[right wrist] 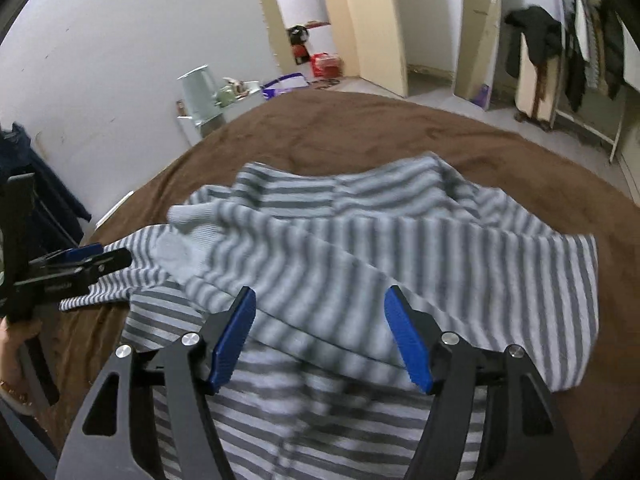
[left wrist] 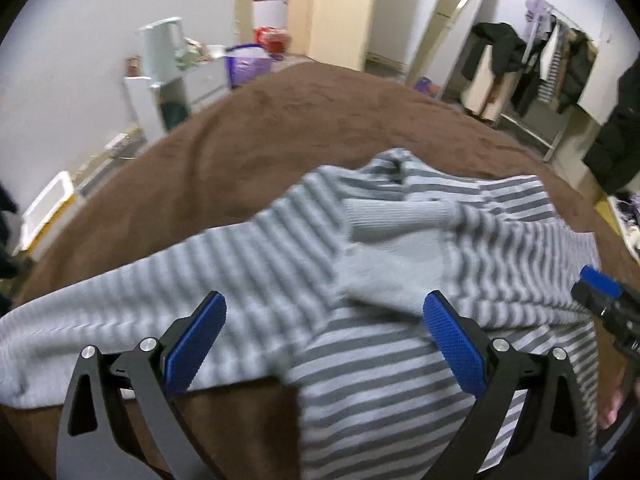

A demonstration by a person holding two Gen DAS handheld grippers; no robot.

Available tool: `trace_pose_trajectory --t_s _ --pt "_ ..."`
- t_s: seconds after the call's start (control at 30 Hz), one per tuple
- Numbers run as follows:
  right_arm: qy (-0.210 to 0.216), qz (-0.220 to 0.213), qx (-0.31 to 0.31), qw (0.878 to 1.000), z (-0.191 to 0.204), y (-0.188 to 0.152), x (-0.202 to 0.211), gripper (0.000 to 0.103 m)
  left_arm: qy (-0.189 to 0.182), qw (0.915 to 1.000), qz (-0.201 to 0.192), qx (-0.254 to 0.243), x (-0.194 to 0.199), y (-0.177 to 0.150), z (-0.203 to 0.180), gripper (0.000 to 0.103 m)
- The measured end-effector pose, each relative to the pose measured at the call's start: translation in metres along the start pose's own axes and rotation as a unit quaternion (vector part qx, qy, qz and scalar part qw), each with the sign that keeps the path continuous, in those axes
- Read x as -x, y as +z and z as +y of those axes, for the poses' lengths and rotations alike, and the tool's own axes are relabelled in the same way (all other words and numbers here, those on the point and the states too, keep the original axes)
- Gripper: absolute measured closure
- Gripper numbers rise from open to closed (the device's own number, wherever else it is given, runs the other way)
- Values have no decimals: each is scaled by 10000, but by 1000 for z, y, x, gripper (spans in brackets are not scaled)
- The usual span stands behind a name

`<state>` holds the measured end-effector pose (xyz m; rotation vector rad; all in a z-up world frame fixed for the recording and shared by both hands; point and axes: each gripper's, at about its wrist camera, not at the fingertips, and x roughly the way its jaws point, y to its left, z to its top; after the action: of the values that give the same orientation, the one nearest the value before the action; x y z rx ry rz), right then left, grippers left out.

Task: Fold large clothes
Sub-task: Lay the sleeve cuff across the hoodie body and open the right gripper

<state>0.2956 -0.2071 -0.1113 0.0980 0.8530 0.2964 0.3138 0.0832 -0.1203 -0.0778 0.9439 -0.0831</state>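
The brown bed [left wrist: 248, 148] carries the striped sweater [left wrist: 248, 264], rumpled, sleeves crossed over its body. Both grippers, left [left wrist: 324, 344] and right [right wrist: 320, 340], hover above it with jaws spread, gripping nothing. A pinch here might catch several layers. Only the right view shows the sweater's far right edge.

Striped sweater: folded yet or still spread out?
Partly folded. The striped sweater lies on the brown bedspread with a sleeve cuff laid across its body; edges look uneven and rumpled.

I count one striped sweater [left wrist: 360, 264] on one brown bed [left wrist: 260, 128], and my two hand-held grippers: left [left wrist: 324, 336], right [right wrist: 320, 336].
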Motion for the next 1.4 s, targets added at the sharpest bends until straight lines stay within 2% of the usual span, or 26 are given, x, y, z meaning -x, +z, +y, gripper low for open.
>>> trace_pose_trajectory --t_s 0.13,0.2,0.27,0.33,0.37,0.43,0.5,0.57,0.63,0.8,0.97,1.17,1.27,1.33,1.4 --pt "-133 76 -69 9999 -19 -10 2 36 -85 9998 -6 -186 -17 9 -22 9" --pt "-172 97 -119 9997 -27 -13 4 36 -83 9996 91 -238 -28 12 -28 22" --pt "-187 98 -198 9996 -35 -15 4 36 -85 9995 231 -213 -41 12 -29 23" --pt "-209 81 -255 9994 -42 -17 9 36 -84 9991 349 -211 -50 9 -27 28" --pt "-222 64 -279 9993 -45 -17 10 36 -106 9989 409 -210 -54 7 -27 34" --pt "-256 21 -332 9991 -50 -17 12 36 -183 9988 406 -205 -55 2 -28 52" --pt "-291 -4 -387 9988 -57 -18 14 36 -238 9986 347 -310 -53 -2 -30 76" --pt "-324 -32 -453 9984 -63 -18 16 36 -272 9984 299 -404 -51 -5 -33 81" --pt "-362 -49 -509 9980 -67 -19 17 36 -205 9983 161 -522 -44 -6 -37 82" --pt "-452 -79 -672 9967 -80 -20 22 36 -213 9984 -247 -458 -12 0 -34 82" --pt "-561 -129 -791 9952 -93 -17 29 36 -143 9970 -350 -680 12 2 -36 82" --pt "-767 -37 -795 9939 -105 -12 28 33 -4 9980 -169 -610 12 -13 -26 82" --pt "-876 113 -786 9930 -112 -12 19 34 90 9985 48 -531 -4 -27 -16 81" --pt "-956 241 -770 9921 -118 -15 7 34 92 9988 224 -432 -18 -37 -11 78" --pt "-1027 411 -792 9907 -125 -19 -8 41 236 9984 291 -417 -28 -46 -9 69"
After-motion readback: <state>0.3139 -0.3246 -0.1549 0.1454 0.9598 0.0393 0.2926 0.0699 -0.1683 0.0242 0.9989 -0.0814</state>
